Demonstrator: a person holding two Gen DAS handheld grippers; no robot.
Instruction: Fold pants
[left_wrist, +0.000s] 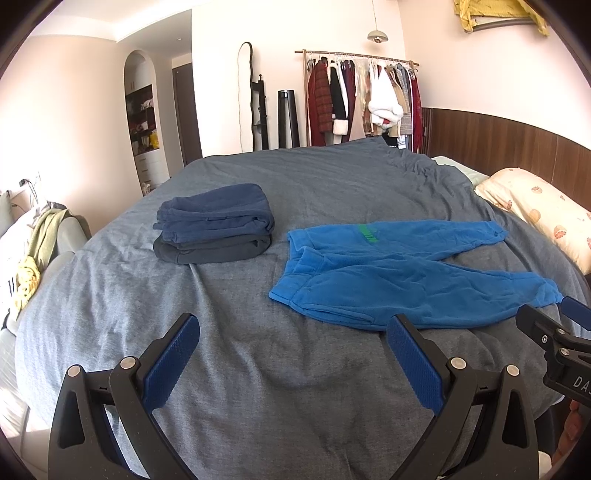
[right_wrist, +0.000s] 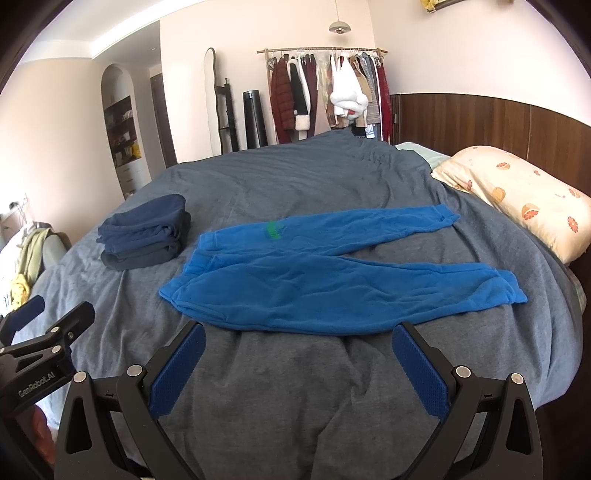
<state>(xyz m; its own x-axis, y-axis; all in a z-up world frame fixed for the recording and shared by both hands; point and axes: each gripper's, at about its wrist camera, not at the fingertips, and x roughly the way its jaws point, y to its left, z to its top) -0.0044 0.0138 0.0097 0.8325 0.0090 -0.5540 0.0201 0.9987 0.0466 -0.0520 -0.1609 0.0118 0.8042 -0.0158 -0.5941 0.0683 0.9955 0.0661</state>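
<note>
Bright blue pants (left_wrist: 399, 273) with a green logo lie spread flat on the grey bedspread (left_wrist: 258, 369), waistband to the left, both legs running right. They also show in the right wrist view (right_wrist: 332, 273). My left gripper (left_wrist: 293, 332) is open and empty, hovering above the bedspread just short of the pants' near edge. My right gripper (right_wrist: 299, 341) is open and empty, close to the pants' near edge. The right gripper also shows at the right edge of the left wrist view (left_wrist: 554, 325).
A stack of folded dark blue and grey pants (left_wrist: 214, 225) sits left of the blue pants. A patterned pillow (right_wrist: 517, 199) lies at the right by the wooden headboard. A clothes rack (left_wrist: 362, 99) stands beyond the bed. A chair with clothes (left_wrist: 33, 251) is at the left.
</note>
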